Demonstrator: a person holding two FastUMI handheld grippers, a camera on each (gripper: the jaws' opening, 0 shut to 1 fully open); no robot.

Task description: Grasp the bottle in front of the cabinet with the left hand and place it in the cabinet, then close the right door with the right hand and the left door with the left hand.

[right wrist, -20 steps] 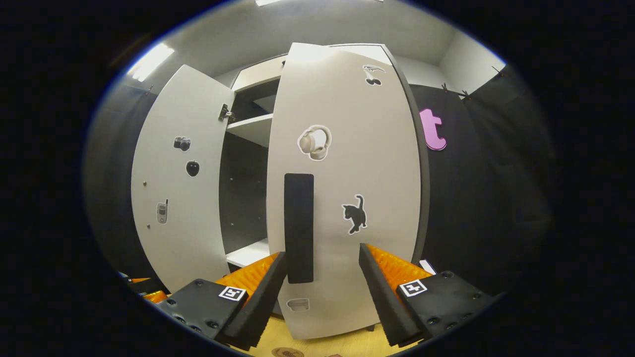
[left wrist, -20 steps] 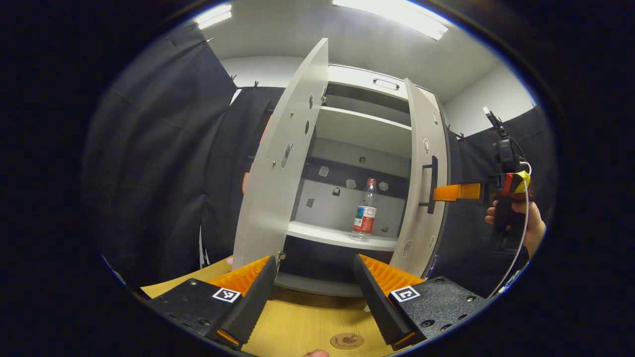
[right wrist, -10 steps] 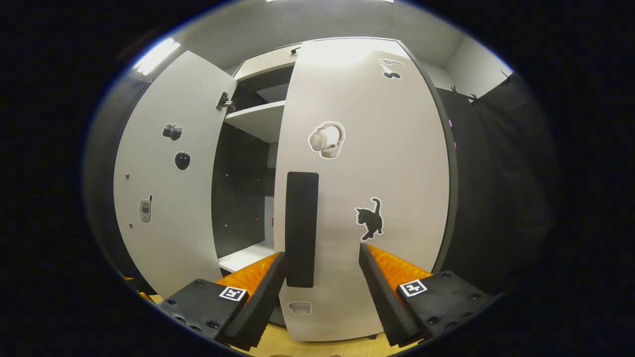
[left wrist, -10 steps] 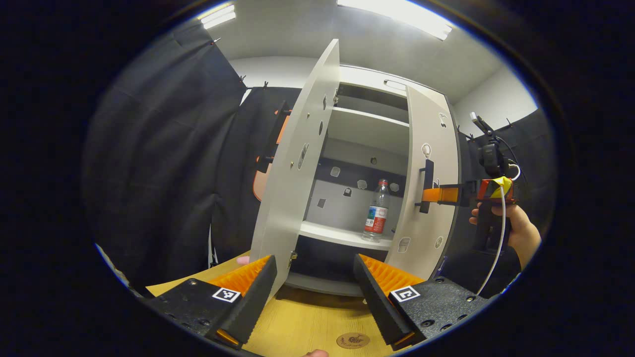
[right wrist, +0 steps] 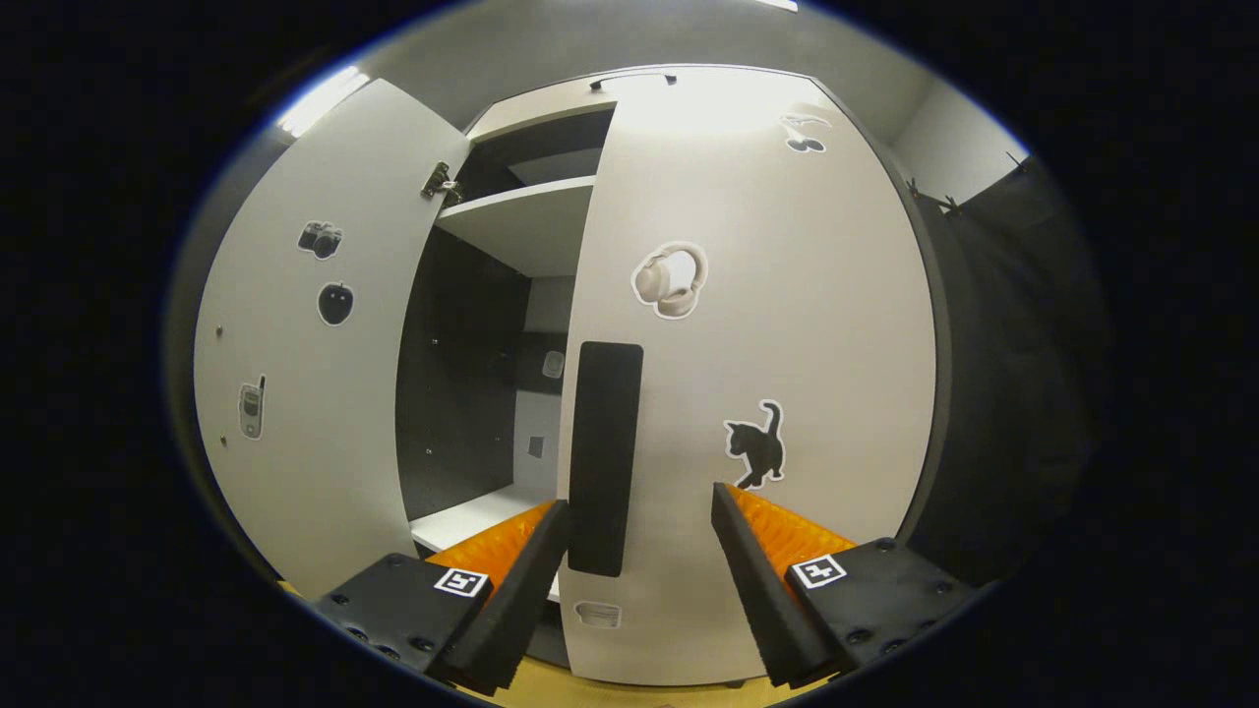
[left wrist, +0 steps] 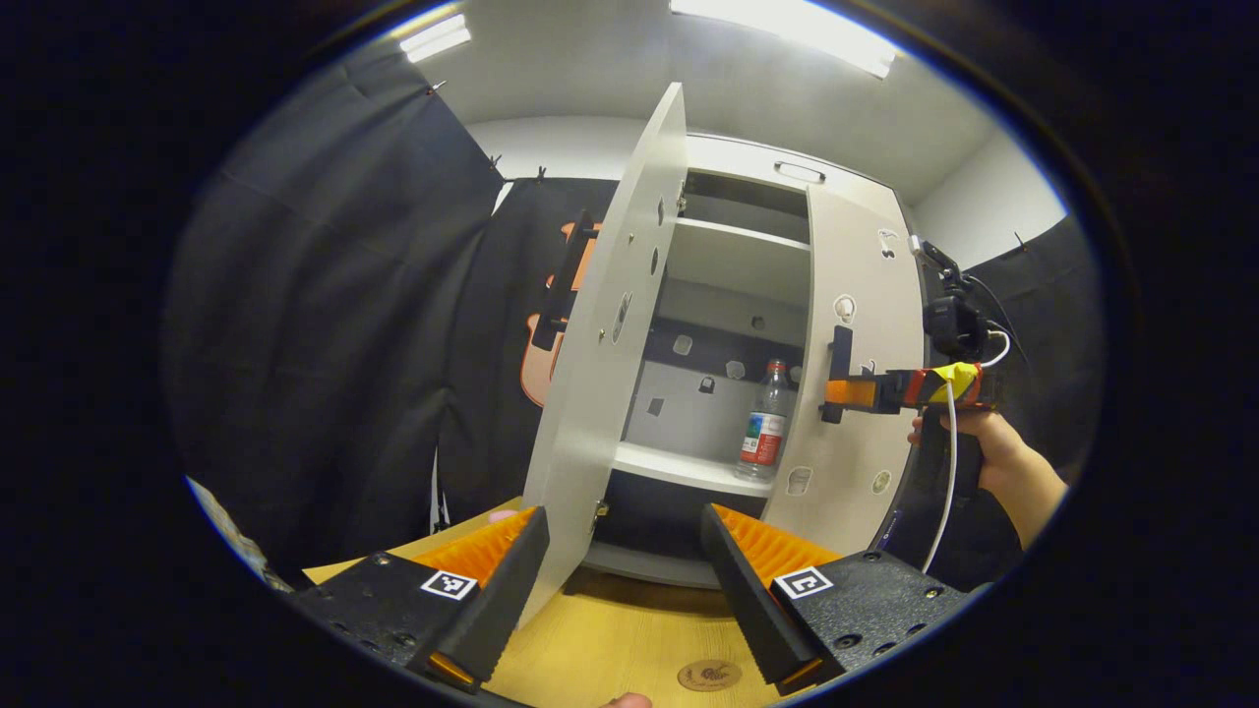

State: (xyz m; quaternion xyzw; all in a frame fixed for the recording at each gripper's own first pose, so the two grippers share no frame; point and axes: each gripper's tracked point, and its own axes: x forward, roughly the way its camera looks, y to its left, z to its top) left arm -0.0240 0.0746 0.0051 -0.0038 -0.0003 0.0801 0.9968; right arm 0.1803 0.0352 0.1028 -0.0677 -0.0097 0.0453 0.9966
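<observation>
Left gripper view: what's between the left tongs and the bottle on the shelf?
In the left gripper view, bare wooden tabletop and the cabinet's dark lower opening lie between the left tongs and the bottle. The open left door stands beside that path.

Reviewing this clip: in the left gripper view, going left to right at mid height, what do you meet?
Open left door → bottle on the shelf → right door with its handle → right gripper at the handle → hand holding it.
</observation>
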